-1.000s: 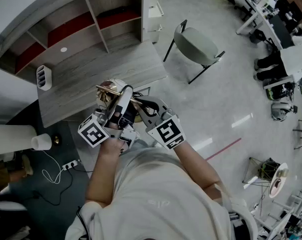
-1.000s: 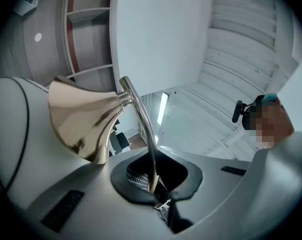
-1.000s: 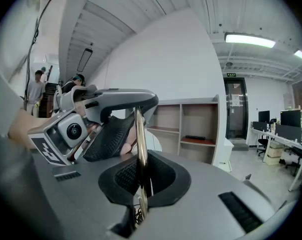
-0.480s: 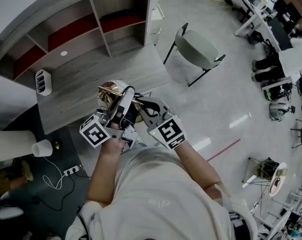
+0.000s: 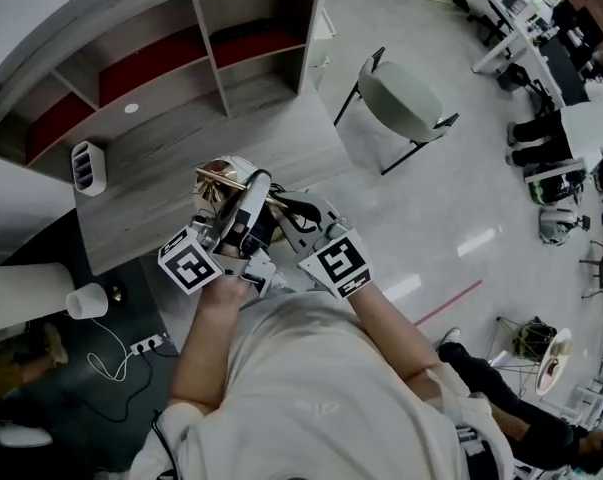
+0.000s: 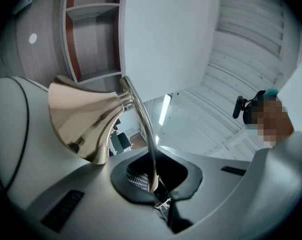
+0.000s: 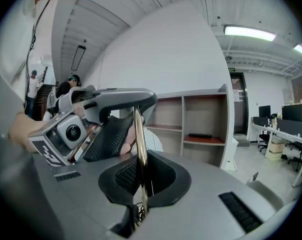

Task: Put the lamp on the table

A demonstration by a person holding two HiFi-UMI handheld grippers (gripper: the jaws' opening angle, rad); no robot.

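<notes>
A lamp point(image 5: 224, 179) with a gold stem and a gold cone-shaped shade is carried in the air over the front edge of the grey wooden table point(image 5: 171, 148). My left gripper point(image 5: 253, 190) is shut on the thin gold stem point(image 6: 140, 121), and the shade point(image 6: 83, 119) flares out just beyond its jaws. The left gripper point(image 6: 153, 183) clamps the stem's lower end between its dark pads. My right gripper point(image 5: 284, 208) is shut on the same stem point(image 7: 138, 134), which stands upright between its jaws. The right gripper point(image 7: 140, 186) faces the left gripper's body point(image 7: 103, 121) close by.
A white slotted holder point(image 5: 88, 165) stands at the table's left end. Open shelves point(image 5: 181, 53) rise behind the table. A pale green chair point(image 5: 406, 93) stands to the right. A white cylinder point(image 5: 84, 300), a power strip and a cord point(image 5: 111, 353) lie on dark floor at left. Someone's legs point(image 5: 496, 393) show at lower right.
Both grippers and the lamp have moved a little closer to the table, still gripping the stem. A person's legs have come into view at lower right.
</notes>
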